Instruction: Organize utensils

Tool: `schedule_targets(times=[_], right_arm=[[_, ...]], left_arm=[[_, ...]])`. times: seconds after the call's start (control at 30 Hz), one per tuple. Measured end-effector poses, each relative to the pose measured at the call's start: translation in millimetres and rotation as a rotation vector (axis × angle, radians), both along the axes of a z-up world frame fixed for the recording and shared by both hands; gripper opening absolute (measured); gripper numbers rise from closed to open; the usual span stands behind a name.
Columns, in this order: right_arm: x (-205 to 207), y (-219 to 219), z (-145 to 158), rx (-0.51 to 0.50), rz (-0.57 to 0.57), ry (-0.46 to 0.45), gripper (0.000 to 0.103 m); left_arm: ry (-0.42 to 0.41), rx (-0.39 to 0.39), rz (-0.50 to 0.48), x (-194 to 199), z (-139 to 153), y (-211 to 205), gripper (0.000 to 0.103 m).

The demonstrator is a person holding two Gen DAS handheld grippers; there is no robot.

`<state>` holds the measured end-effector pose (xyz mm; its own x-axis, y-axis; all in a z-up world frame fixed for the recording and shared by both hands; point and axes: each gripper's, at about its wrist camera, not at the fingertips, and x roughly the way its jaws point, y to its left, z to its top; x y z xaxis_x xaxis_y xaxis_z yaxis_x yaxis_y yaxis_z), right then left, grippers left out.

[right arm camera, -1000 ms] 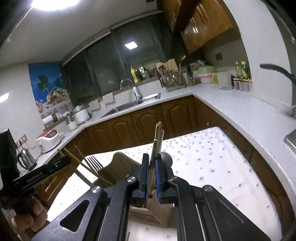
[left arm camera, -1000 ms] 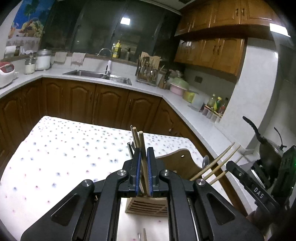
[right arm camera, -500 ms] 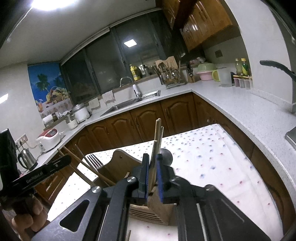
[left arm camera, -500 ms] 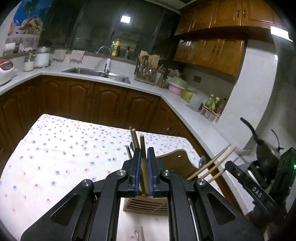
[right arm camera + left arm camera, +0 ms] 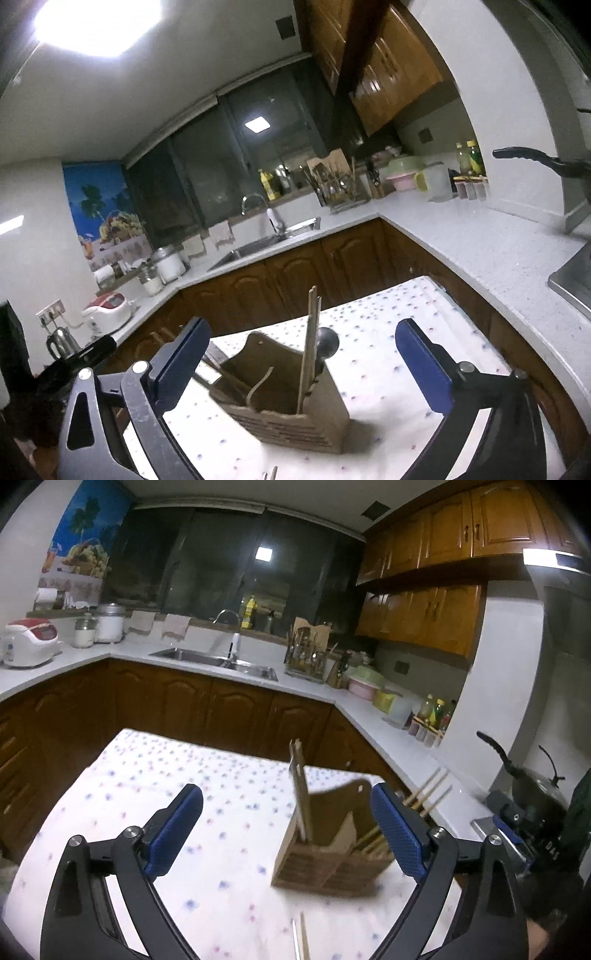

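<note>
A wooden utensil holder (image 5: pixel 328 864) stands on the spotted tablecloth (image 5: pixel 155 797). Chopsticks (image 5: pixel 301 790) stand upright in its left compartment; more chopsticks (image 5: pixel 428 790) lean out to the right. My left gripper (image 5: pixel 288 834) is open and empty, its blue pads spread either side of the holder, above it. In the right wrist view the holder (image 5: pixel 295 410) holds upright chopsticks (image 5: pixel 312 343) and a dark spoon (image 5: pixel 328 341). My right gripper (image 5: pixel 303 365) is open and empty above the holder.
Loose chopsticks (image 5: pixel 301 938) lie on the cloth at the near edge. Brown cabinets and a white counter (image 5: pixel 388 734) wrap round the table, with a sink (image 5: pixel 218 661), a rice cooker (image 5: pixel 31 642) and a dark pan (image 5: pixel 532 775) on the right.
Both grippers were shut on chopsticks over the holder. Both have opened wide and drawn back; the chopsticks now stand in the holder.
</note>
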<state>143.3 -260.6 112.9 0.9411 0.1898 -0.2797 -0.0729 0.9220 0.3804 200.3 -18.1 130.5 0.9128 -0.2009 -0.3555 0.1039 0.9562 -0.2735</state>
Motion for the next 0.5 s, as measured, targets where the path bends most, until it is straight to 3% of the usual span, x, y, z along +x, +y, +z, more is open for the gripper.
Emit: schedule_targets(times=[0.5], right_arm=[[-82, 26, -49, -0.004, 0.056, 0.082, 0.102]], left_arm=[[0.095, -0.002, 0.032, -81, -52, 26, 0.094]])
